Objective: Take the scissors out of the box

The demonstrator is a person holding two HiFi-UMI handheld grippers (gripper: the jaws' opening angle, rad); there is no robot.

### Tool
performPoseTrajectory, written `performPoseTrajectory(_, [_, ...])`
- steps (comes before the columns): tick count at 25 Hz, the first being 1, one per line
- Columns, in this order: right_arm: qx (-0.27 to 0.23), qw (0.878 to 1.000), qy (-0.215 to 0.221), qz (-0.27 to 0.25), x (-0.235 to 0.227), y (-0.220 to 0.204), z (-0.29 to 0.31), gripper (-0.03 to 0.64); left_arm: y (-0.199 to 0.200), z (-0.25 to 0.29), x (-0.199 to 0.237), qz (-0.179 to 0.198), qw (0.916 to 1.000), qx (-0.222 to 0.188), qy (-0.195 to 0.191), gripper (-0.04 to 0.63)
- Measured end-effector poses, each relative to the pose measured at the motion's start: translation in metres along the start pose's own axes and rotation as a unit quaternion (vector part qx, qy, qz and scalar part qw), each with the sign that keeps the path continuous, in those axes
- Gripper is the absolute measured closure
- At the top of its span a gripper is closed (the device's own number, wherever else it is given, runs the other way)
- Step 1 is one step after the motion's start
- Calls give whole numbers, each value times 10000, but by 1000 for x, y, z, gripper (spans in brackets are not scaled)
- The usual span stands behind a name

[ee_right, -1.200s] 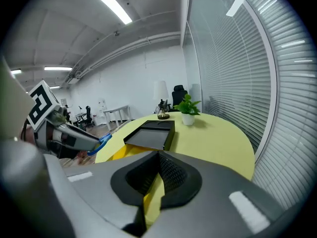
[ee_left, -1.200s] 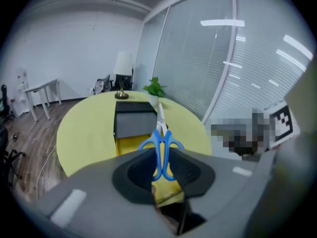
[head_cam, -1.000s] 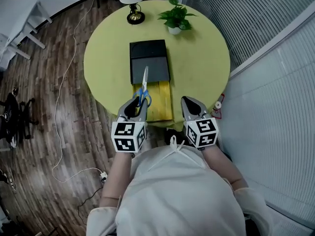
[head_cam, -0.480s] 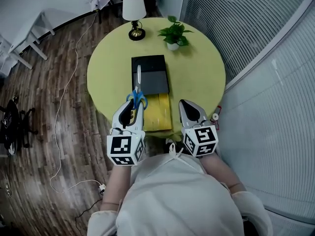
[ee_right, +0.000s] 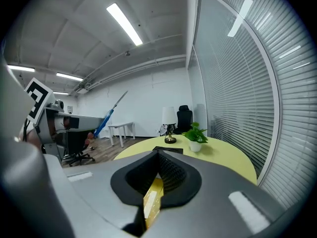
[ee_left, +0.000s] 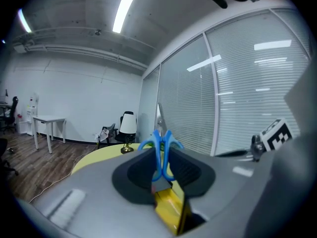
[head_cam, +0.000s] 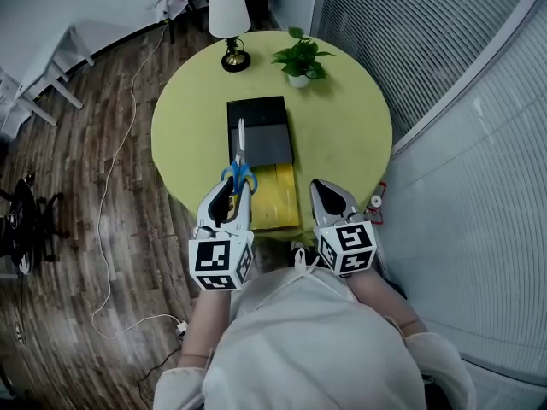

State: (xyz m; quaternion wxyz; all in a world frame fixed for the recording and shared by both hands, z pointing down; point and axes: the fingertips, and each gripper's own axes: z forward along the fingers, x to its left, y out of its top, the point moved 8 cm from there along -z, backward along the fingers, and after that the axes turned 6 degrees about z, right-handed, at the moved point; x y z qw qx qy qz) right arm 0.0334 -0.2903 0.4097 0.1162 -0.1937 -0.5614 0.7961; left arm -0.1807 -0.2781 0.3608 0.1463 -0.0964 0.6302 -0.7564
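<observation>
While the left hand-held gripper (head_cam: 234,188) pinches scissors (head_cam: 240,159), the right hand-held gripper (head_cam: 327,191) seems closed.

The room was lit evenly by ceiling strip lights (ee_left: 126,6), rendered blown-out white. Only faint shadows were cast on the yellow table (head_cam: 350,135). The gripper views were bent and darkened at the edges, the near foreground blurred

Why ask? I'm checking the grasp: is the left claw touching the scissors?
Touching. The left gripper view shows the left claw clamped on the blue handles of the scissors, with the blades pointing up past its tips.
</observation>
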Motion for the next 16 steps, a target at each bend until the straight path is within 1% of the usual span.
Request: performPoseTrajectory(16, [184,9998,53,73,-8,-7,13,618,-9,11,2,10,9998,102,164,505])
